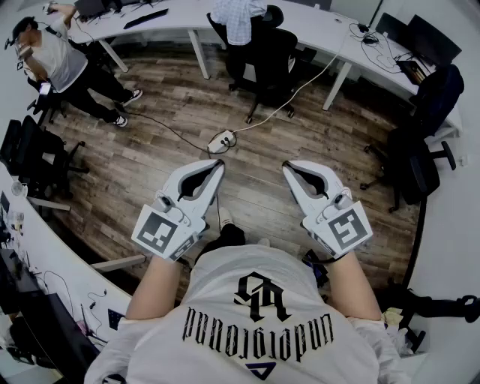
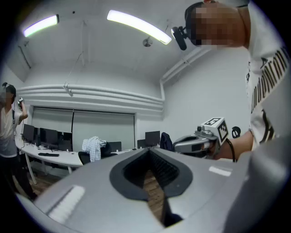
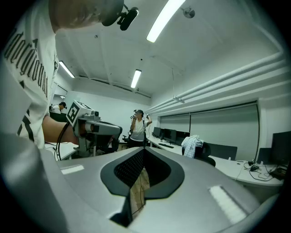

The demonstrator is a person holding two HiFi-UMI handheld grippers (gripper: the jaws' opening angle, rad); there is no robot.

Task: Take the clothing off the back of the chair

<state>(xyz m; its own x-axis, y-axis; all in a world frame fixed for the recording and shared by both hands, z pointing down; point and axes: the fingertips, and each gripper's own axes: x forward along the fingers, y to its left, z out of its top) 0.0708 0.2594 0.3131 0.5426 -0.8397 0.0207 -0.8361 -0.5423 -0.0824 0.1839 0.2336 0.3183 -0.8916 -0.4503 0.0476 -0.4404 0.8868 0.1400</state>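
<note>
Shirt: the checked shirt (image 1: 238, 19) hangs over the back of the chair (image 1: 271, 56) by the far desk (image 1: 180, 16), well apart from you across the floor (image 1: 255, 196).
Direction: it lies straight ahead, about midway between your two grippers. Both point slightly inward, so each looks a little past it.
Lie: it drapes downward from the chair's top edge.
Left gripper (image 1: 218, 166): clenched, nothing in it, held level.
Right gripper (image 1: 288, 166): clenched, nothing in it, held level.
Nearer hand: neither is clearly nearer. You will likely need to walk forward and open a gripper before reaching.
</note>
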